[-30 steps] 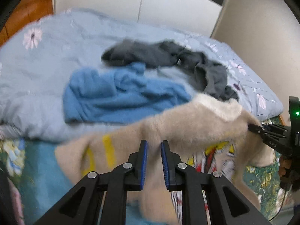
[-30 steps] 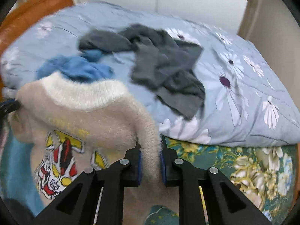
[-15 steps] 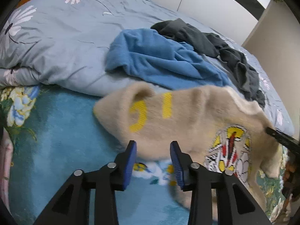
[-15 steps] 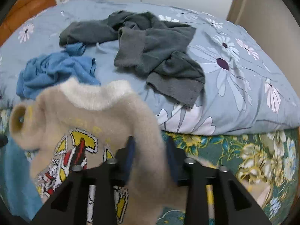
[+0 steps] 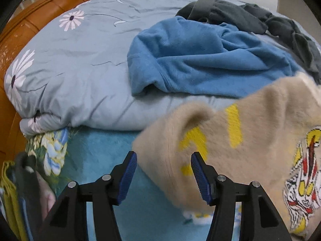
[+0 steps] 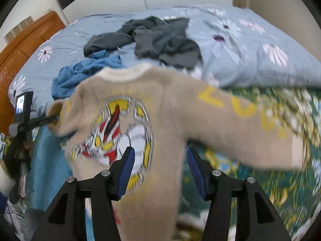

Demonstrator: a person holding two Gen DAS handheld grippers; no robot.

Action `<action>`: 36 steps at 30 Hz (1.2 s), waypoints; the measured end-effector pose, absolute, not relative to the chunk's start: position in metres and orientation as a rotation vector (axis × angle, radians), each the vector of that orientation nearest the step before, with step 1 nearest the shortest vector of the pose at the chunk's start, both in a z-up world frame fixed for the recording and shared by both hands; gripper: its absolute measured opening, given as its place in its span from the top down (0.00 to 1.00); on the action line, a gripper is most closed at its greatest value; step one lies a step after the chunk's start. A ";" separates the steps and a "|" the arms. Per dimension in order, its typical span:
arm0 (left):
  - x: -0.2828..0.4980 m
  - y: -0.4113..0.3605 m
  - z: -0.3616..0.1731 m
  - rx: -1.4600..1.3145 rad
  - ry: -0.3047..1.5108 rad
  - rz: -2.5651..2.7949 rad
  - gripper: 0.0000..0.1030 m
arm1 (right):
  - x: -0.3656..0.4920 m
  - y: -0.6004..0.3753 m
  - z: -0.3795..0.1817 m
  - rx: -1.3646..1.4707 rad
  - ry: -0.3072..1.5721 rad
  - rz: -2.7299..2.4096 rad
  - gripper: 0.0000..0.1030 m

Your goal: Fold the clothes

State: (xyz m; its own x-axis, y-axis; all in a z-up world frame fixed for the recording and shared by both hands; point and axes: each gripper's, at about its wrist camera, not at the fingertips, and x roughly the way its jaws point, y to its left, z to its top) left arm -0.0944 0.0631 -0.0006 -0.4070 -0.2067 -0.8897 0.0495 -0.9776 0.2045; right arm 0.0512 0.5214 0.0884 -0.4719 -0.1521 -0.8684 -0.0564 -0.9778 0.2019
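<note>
Both grippers have let go since a second ago: left gripper [image 5: 164, 173] and right gripper [image 6: 158, 169] now show jaws spread wide, pinching nothing. Beige sweater [image 6: 160, 116] lies face up on the teal floral sheet [image 5: 96, 152], one sleeve stretched out toward the right. Blue garment [image 5: 200, 58] and grey garment [image 6: 160, 38] sit on the pale blue duvet [image 5: 70, 60].

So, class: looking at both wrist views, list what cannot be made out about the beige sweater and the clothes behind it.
- Beige sweater hem: right wrist view, cut off by the bottom edge behind the right claw.
- Its chest graphic and yellow sleeve lettering: smeared by motion blur.
- Blue garment: crumpled, type unclear.
- Grey garment: left wrist view, partly hidden by the sweater and the edge.
</note>
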 end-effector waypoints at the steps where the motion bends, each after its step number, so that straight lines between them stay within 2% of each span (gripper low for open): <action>1: -0.097 0.061 -0.001 1.624 -0.206 -2.502 0.43 | 0.055 0.523 0.086 1.601 -0.321 -2.630 0.46; 2: -0.099 0.057 -0.001 1.628 -0.173 -2.508 0.45 | 0.058 0.525 0.084 1.616 -0.329 -2.628 0.46; 4: -0.099 0.048 0.002 1.618 -0.097 -2.531 0.68 | 0.061 0.528 0.080 1.643 -0.358 -2.623 0.46; 5: -0.098 0.043 0.003 1.611 -0.066 -2.536 0.82 | 0.062 0.529 0.079 1.653 -0.387 -2.618 0.46; 6: -0.096 0.037 0.005 1.602 -0.023 -2.552 0.87 | 0.063 0.531 0.078 1.658 -0.422 -2.611 0.46; 8: -0.089 0.022 0.014 1.551 0.092 -2.585 0.88 | 0.063 0.532 0.076 1.657 -0.491 -2.590 0.46; 9: -0.079 0.009 0.023 1.486 0.230 -2.622 0.88 | 0.062 0.532 0.076 1.656 -0.510 -2.580 0.46; 13: -0.014 -0.056 0.040 1.129 1.001 -2.650 0.89 | 0.064 0.528 0.075 1.645 -0.501 -2.577 0.46; 14: 0.007 -0.074 0.031 1.053 1.200 -2.561 0.89 | 0.065 0.528 0.074 1.645 -0.507 -2.574 0.46; 17: 0.045 -0.105 -0.029 1.085 1.565 -2.236 0.89 | 0.071 0.532 0.064 1.674 -0.561 -2.547 0.46; 22: 0.062 -0.104 -0.064 1.233 1.555 -2.153 0.87 | 0.083 0.537 0.053 1.704 -0.611 -2.512 0.46; 25: 0.066 -0.104 -0.057 1.245 1.582 -2.138 0.82 | 0.090 0.545 0.053 1.700 -0.654 -2.511 0.46; 28: 0.067 -0.097 -0.041 1.275 1.583 -2.172 0.72 | 0.102 0.553 0.052 1.695 -0.675 -2.503 0.46; 30: 0.071 -0.075 -0.028 1.321 1.566 -2.241 0.60 | 0.111 0.556 0.048 1.707 -0.681 -2.498 0.46; 36: 0.083 0.051 -0.025 1.688 1.450 -2.342 0.56 | 0.140 0.566 0.035 1.690 -0.816 -2.459 0.46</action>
State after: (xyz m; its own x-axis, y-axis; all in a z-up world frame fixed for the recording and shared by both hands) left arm 0.0831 0.0508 -0.0249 -0.4511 0.5328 -0.7160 0.4033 -0.5940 -0.6961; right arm 0.1397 0.5662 0.0347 -0.4025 -0.3263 -0.8553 -0.2499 -0.8596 0.4456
